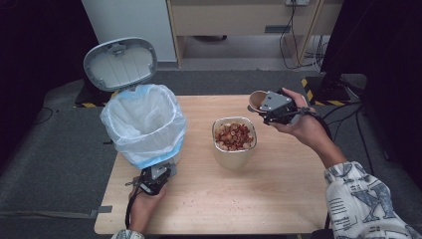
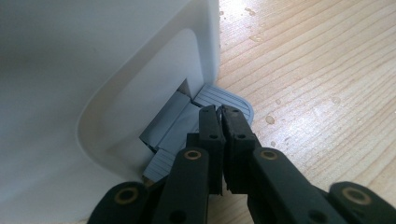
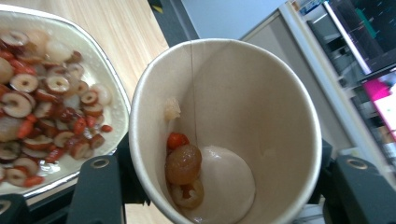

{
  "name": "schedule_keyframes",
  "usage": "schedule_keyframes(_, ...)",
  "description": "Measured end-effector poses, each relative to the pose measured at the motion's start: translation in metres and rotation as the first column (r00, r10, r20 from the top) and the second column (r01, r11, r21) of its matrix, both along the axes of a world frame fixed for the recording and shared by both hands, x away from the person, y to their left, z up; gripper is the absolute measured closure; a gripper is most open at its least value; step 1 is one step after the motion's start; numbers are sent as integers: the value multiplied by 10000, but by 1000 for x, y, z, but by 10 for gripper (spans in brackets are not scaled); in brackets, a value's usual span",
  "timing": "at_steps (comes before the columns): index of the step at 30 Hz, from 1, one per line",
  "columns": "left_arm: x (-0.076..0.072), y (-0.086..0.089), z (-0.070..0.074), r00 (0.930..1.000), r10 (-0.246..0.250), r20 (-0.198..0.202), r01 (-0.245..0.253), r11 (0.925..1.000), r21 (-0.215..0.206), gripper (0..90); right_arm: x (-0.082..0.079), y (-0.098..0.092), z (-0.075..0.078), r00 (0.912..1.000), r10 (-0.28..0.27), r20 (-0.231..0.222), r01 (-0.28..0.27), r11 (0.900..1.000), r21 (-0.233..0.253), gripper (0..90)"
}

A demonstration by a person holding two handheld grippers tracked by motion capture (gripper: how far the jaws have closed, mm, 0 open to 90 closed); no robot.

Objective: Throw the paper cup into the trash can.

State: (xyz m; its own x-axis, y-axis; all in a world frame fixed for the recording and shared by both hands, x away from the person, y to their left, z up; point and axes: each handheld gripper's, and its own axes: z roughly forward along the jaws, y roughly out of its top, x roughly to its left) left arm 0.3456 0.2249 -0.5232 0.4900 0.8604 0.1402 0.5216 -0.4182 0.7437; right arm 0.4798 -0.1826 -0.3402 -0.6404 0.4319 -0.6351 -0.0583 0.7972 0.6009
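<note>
A white pedal bin (image 1: 144, 124) with a pale bag liner stands at the table's left, its lid (image 1: 119, 62) raised. My left gripper (image 1: 155, 178) is at the bin's foot. In the left gripper view it (image 2: 219, 109) is shut, with its tips resting on the grey pedal (image 2: 231, 99). A white bowl (image 1: 215, 130) of dried red fruit slices sits mid-table. My right gripper (image 1: 271, 105) holds a paper cup (image 1: 256, 99) above and right of the bowl. The cup (image 3: 243, 93) is gripped between the jaws of the right gripper (image 3: 224, 186), and a few fruit pieces (image 3: 183, 163) lie inside it.
The wooden table (image 1: 278, 189) has small crumbs and drops near its front. A cabinet (image 1: 239, 20) and cables stand beyond the far edge. Dark mats lie on the floor on both sides. The bowl (image 3: 112, 93) lies just left of the cup in the right gripper view.
</note>
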Motion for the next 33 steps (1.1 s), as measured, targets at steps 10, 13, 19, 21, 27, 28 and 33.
schedule_keyframes(10, 0, 0, 0, 10000, 3, 4, -3, 10000, 8, 866, 6, -21, -1, 9932, 83, -1162, 84, 9897, 1428, 379)
schedule_keyframes(13, 0, 0, 0, 10000, 7, 5, -7, 10000, 9, 867, 10, -24, -2, 9860, 186, -1656, 115, 9837, 1793, 379)
schedule_keyframes(19, 0, 0, 0, 10000, -4, 1, 4, 10000, 0, 866, 15, -32, -4, 9765, 223, -2143, 295, 9715, 2354, 379)
schedule_keyframes(21, 0, 0, 0, 10000, -1, 7, 1, 10000, 4, 866, 16, -34, -4, 9731, 264, -2287, 332, 9669, 2531, 379)
schedule_keyframes(27, 0, 0, 0, 10000, -2, 3, 2, 10000, 2, 867, 20, -39, -4, 9607, 423, -2742, 399, 9570, 2874, 377)
schedule_keyframes(28, 0, 0, 0, 10000, 1, 1, -1, 10000, -8, 867, 20, -39, -4, 9607, 423, -2742, 399, 9570, 2874, 377)
schedule_keyframes(33, 0, 0, 0, 10000, -1, -1, 1, 10000, -6, 866, 22, -46, -5, 9319, 482, -3594, 750, 9440, 3213, 375)
